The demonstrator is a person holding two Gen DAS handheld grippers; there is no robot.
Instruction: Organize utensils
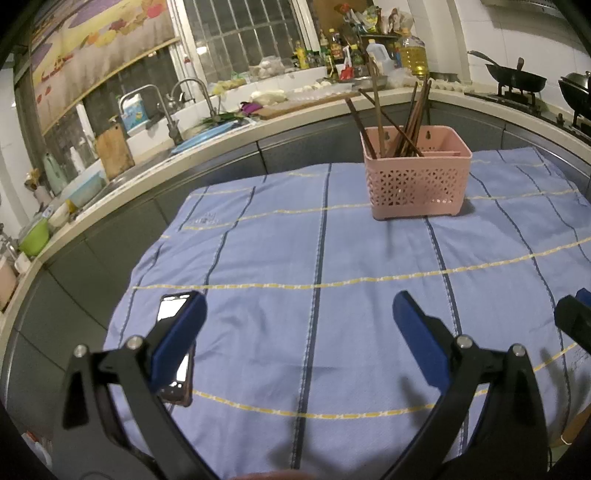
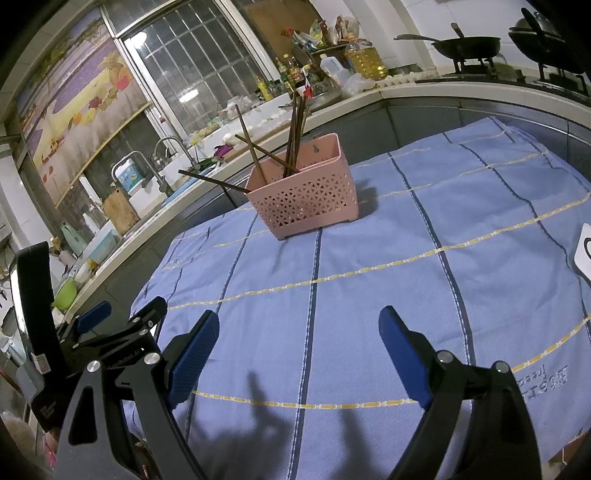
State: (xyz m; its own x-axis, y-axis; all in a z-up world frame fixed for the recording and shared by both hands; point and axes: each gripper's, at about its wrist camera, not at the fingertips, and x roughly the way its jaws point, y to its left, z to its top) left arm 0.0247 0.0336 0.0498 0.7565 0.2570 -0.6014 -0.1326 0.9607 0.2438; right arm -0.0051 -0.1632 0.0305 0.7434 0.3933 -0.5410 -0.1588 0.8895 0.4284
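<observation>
A pink plastic basket with little triangle holes (image 1: 417, 173) stands upright on the worktop, in the upper right of the left wrist view and upper middle of the right wrist view (image 2: 303, 188). Long brown wooden chopsticks (image 1: 402, 118) stick up out of it. Most stand nearly straight with their tips up, bunched together. A few lean far over to the left — in the right wrist view one brown stick (image 2: 214, 181) lies almost flat, pointing out over the basket's left rim.

The worktop is covered by a light blue cloth with dark blue and yellow stripes (image 1: 332, 258). A black phone with a bright screen (image 1: 173, 347) lies on the cloth at the lower left of the left wrist view, partly behind a finger. A white card (image 2: 583, 251) shows at the right edge of the right wrist view.

The left gripper (image 1: 299, 332) has its blue fingers (image 1: 421, 339) wide apart, with nothing between them. The right gripper (image 2: 299, 350) is the same — blue fingers (image 2: 404, 358) spread wide and holding nothing. Both are low in the frames, well apart from the basket.

Behind is a kitchen: a long pale counter (image 1: 221, 136) with a sink and metal taps (image 1: 162, 107), a barred window (image 1: 243, 33), a fruit picture blind (image 1: 96, 48), bottles, a big yellow oil jug (image 1: 413, 51) and a black wok (image 1: 515, 79) on the stove.

The black frame of the left gripper reads "GenRobot.AI" in the right wrist view. The cloth has blue writing too, but I cannot read it.
</observation>
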